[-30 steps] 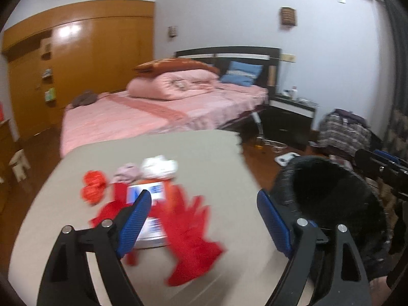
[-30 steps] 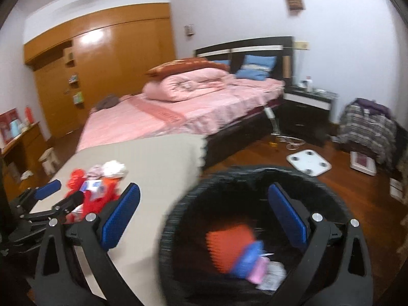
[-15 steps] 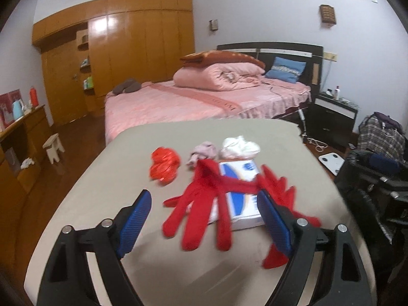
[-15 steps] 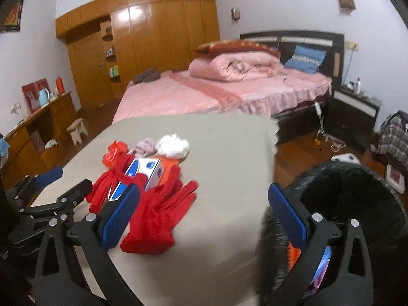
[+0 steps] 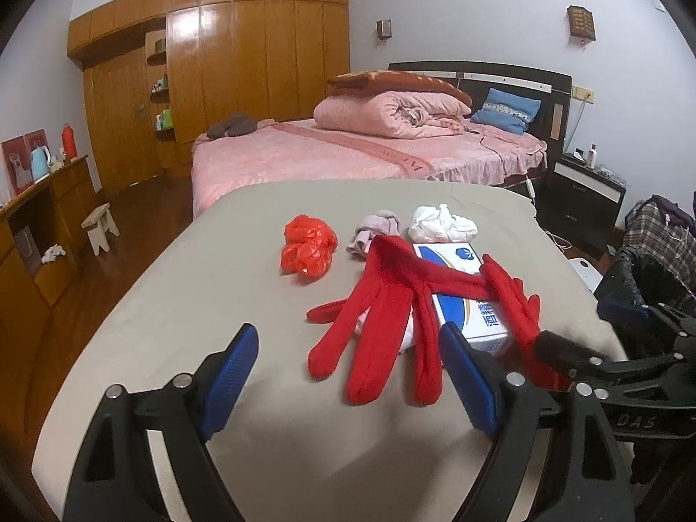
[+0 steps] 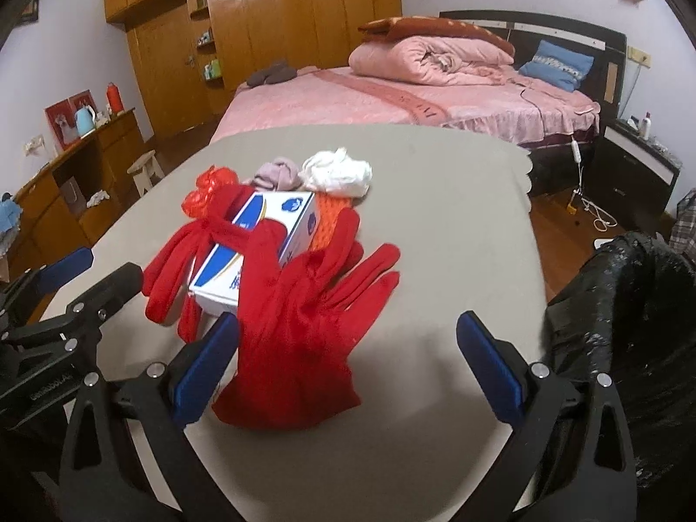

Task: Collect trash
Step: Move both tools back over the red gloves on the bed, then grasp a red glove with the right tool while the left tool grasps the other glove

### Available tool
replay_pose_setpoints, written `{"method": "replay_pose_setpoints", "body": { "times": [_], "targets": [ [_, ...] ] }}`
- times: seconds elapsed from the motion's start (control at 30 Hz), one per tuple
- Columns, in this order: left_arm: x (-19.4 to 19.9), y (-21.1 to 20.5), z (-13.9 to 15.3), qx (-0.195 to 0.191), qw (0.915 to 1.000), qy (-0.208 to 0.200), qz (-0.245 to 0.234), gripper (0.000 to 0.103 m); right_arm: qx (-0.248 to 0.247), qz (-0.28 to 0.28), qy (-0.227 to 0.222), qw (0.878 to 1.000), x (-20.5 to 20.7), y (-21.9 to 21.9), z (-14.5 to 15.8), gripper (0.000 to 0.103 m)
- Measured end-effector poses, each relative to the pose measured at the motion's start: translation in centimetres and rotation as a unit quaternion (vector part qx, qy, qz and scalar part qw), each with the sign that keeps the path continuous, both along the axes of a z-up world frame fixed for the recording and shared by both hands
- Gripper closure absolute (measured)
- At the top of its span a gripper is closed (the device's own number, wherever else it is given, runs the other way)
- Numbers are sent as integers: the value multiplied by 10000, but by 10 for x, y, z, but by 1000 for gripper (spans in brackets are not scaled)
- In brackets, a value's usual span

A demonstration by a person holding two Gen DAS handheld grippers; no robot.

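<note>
On the beige table [image 5: 226,261] lie a pair of red gloves [image 5: 383,313] draped over a white and blue box [image 5: 465,287], a crumpled red plastic bag [image 5: 306,250], a pinkish cloth wad [image 5: 376,230] and a white tissue wad [image 5: 441,224]. The same pile shows in the right wrist view: gloves [image 6: 304,304], box [image 6: 261,239], an orange net [image 6: 332,213]. My left gripper [image 5: 348,378] is open and empty, just short of the gloves. My right gripper [image 6: 348,361] is open and empty over the near glove. A black-lined trash bin [image 6: 630,326] stands at the table's right.
A pink bed [image 5: 348,152] with a rolled quilt stands behind the table. A wooden wardrobe [image 5: 243,56] fills the back wall. A low cabinet [image 5: 39,226] and small stool [image 5: 100,226] are at the left, a nightstand [image 5: 583,195] at the right.
Both grippers have swung left, away from the trash bin and toward the pile on the table. The bin has slid to the right edge of both views. Both stay open.
</note>
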State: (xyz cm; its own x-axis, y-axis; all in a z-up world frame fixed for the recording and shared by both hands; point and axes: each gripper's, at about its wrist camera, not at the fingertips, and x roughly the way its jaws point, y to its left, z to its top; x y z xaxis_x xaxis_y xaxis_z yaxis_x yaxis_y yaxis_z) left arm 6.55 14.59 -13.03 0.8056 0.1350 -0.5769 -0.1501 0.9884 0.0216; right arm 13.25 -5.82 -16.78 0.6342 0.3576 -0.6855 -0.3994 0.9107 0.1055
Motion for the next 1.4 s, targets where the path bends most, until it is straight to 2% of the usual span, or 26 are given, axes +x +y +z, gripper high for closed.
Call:
{"method": "replay_pose_setpoints", "body": {
  "times": [0.07, 0.2, 0.27, 0.3, 0.37, 0.4, 0.53, 0.63, 0.93, 1.2, 1.3, 1.4],
  "targets": [
    [1, -1, -1, -7, 10000, 16, -4, 20, -37, 64, 95, 9999, 1, 3, -5, 20],
    [1, -2, -5, -17, 10000, 40, -4, 20, -50, 198, 254, 9995, 2, 8, -12, 31],
    [1, -2, -6, -24, 10000, 52, -2, 20, 31, 323, 402, 9987, 4, 10, -15, 44],
    [2, -3, -6, -27, 10000, 56, -3, 20, 80, 366, 468, 9982, 4, 10, -16, 47],
    [3, -3, -6, -26, 10000, 61, -4, 20, 120, 422, 531, 9976, 4, 8, -17, 59],
    [3, -3, -6, -25, 10000, 66, -6, 20, 136, 448, 555, 9974, 5, 7, -18, 62],
    [5, -4, -7, -21, 10000, 80, -9, 20, 222, 536, 559, 9968, 4, 6, -15, 86],
    [5, -4, -7, -23, 10000, 79, -16, 20, 371, 530, 469, 9968, 3, -1, -6, 94],
    [18, -9, -1, -90, 9999, -30, -138, 22, 624, 86, 131, 9979, 15, -27, 23, 94],
    [55, -15, 6, -185, 9995, -112, -249, 27, 571, -51, 131, 9983, 28, -30, 21, 94],
    [69, -17, 0, -208, 9994, 0, -268, 35, 505, -14, 119, 9987, 29, -27, 20, 94],
    [79, -13, -10, -343, 9988, 204, -291, 54, 458, 37, 109, 9989, 29, -24, 19, 94]
  ]
}}
